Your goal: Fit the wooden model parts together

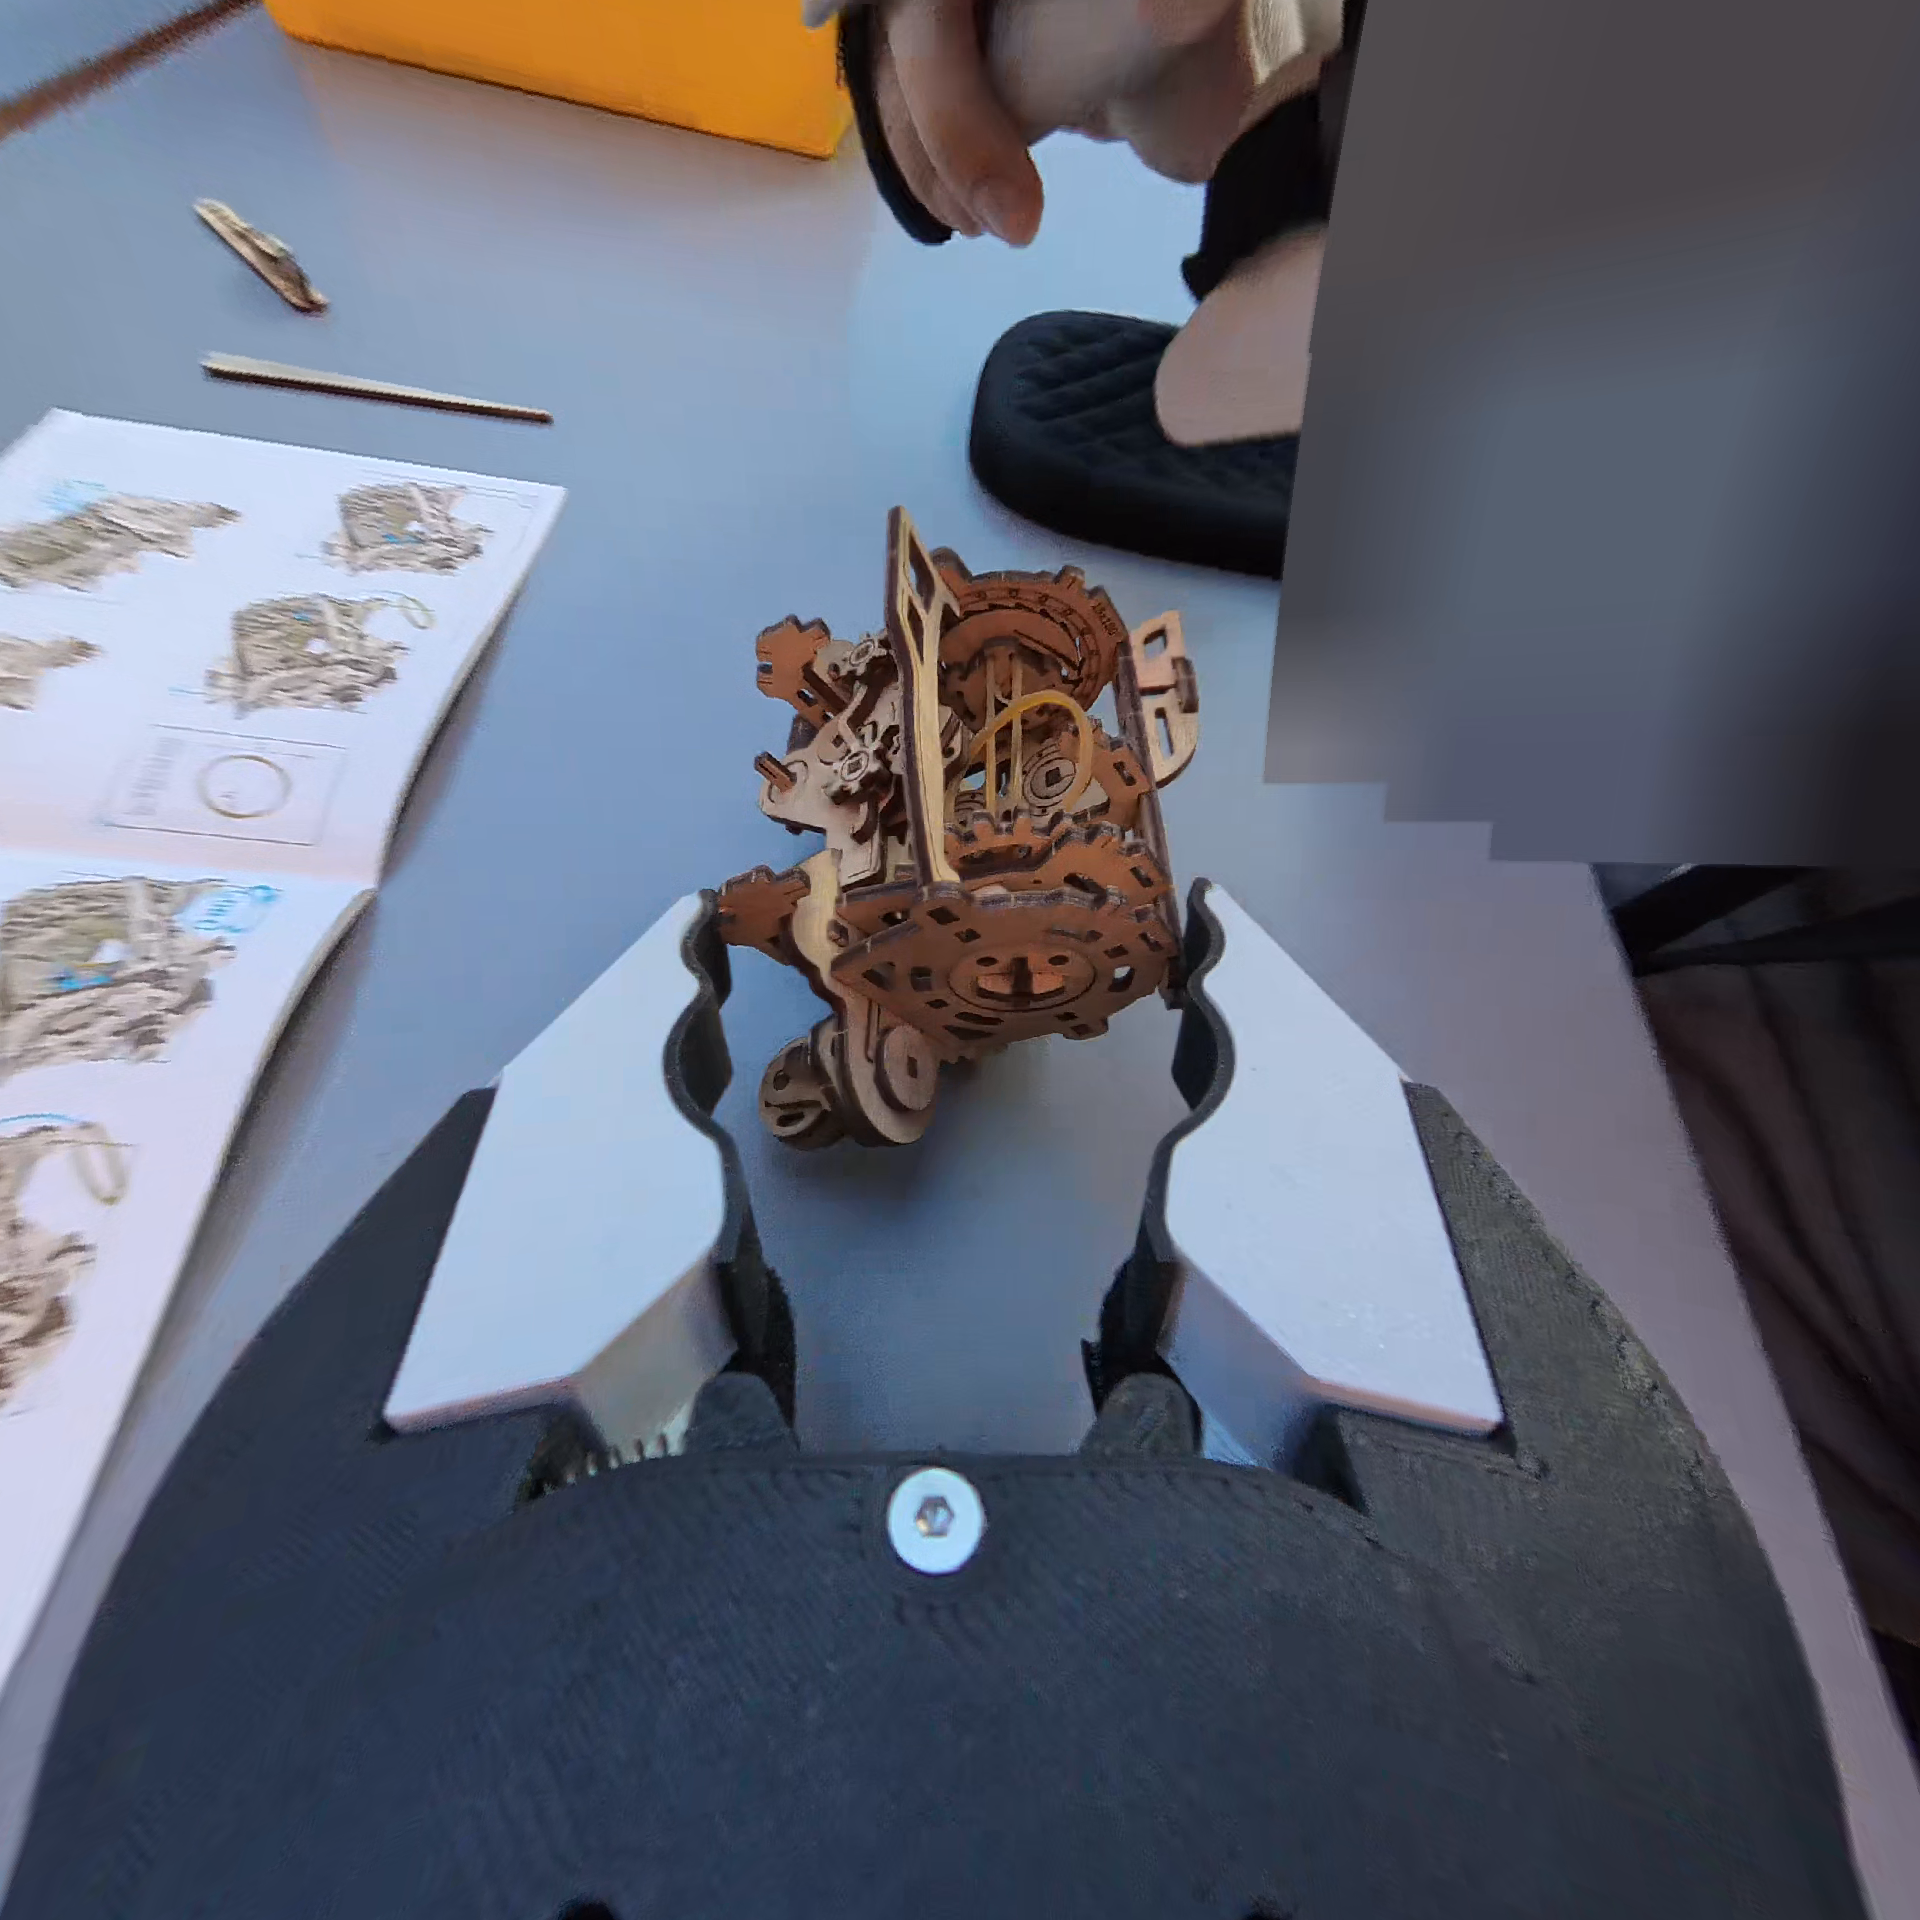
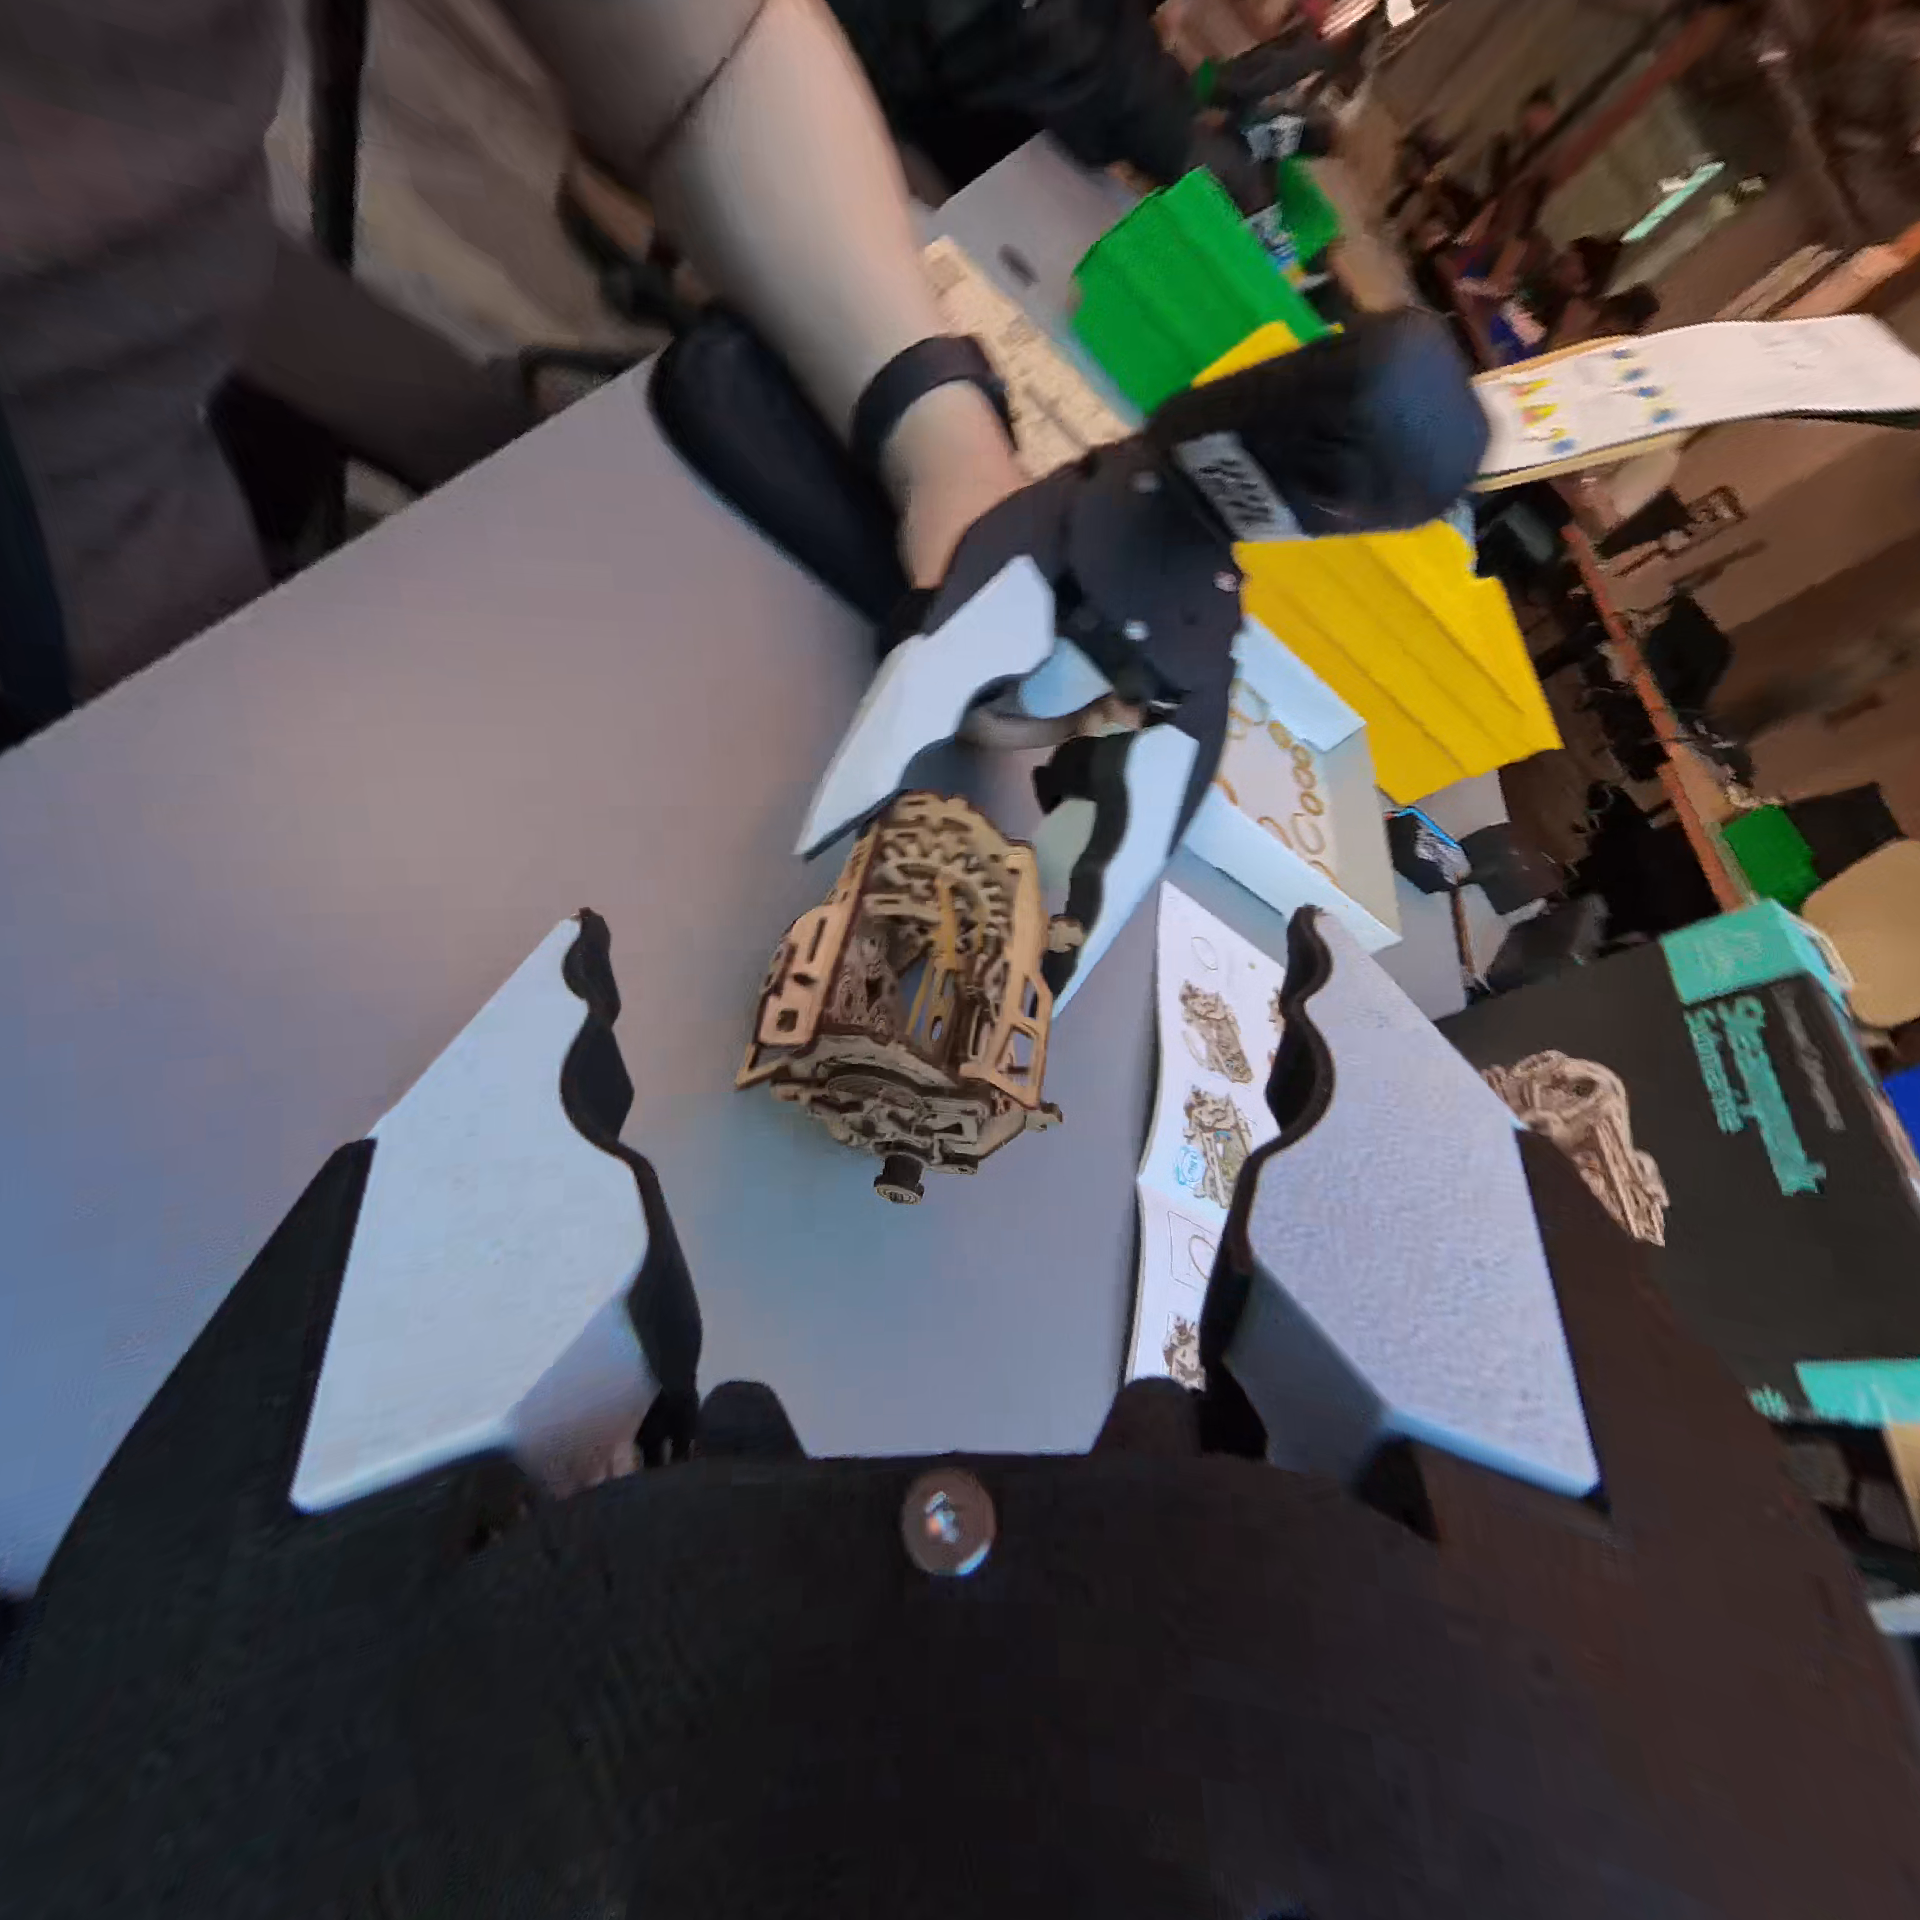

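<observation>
The wooden model (image 1: 966, 831), a brown open frame full of gears with a yellow rubber band inside, stands tilted on the grey table (image 1: 665, 436). My left gripper (image 1: 951, 914) has both fingertips against the sides of the model's near end and is shut on it. In the right wrist view the model (image 2: 904, 1018) lies ahead, with the left gripper (image 2: 951, 888) clasping its far end. My right gripper (image 2: 945, 925) is open and empty, hovering in front of the model without touching it.
An open instruction booklet (image 1: 260, 727) lies left of the model. Two loose wooden pieces (image 1: 260, 255) (image 1: 374, 387) lie beyond it. A yellow box (image 1: 582, 62), a black padded rest (image 1: 1122, 436) and a person's hand (image 1: 966, 135) are at the back. A black box (image 2: 1714, 1143) is at right. About 8 cm separates my left fingertips from my right.
</observation>
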### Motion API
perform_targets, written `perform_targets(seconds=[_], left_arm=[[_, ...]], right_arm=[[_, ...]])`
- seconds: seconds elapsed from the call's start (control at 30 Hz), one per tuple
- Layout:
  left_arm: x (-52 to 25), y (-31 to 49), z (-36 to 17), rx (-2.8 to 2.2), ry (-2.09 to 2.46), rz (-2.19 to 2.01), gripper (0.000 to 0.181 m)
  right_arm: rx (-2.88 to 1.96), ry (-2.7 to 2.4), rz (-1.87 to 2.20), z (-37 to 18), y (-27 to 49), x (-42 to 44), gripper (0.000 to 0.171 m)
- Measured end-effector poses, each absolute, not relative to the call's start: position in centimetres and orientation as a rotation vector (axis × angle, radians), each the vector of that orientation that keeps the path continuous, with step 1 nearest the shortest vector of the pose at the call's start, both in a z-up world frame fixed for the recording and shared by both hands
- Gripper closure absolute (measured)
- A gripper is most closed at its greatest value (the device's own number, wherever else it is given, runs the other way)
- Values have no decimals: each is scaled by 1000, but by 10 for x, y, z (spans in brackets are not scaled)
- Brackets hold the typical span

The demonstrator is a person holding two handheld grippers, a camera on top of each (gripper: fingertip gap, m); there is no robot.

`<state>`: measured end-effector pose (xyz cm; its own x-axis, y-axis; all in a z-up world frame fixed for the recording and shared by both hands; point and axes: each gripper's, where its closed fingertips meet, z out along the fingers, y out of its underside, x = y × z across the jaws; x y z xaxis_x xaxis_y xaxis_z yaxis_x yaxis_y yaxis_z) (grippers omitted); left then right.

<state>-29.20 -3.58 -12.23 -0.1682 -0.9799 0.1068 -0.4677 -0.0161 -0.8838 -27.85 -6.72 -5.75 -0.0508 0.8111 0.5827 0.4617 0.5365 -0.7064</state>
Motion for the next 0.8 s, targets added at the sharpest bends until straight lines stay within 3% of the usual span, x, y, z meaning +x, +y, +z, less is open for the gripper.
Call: perform_targets(seconds=[0.23,0.8], left_arm=[[-295,-43,-123,-1580,1724,-1351,95],[-295,-45,-123,-1571,1728,-1347,95]], right_arm=[[-1003,-2103,205,-105,-86,-282,42],[-1137,-2127,516,-126,-101,-293,36]])
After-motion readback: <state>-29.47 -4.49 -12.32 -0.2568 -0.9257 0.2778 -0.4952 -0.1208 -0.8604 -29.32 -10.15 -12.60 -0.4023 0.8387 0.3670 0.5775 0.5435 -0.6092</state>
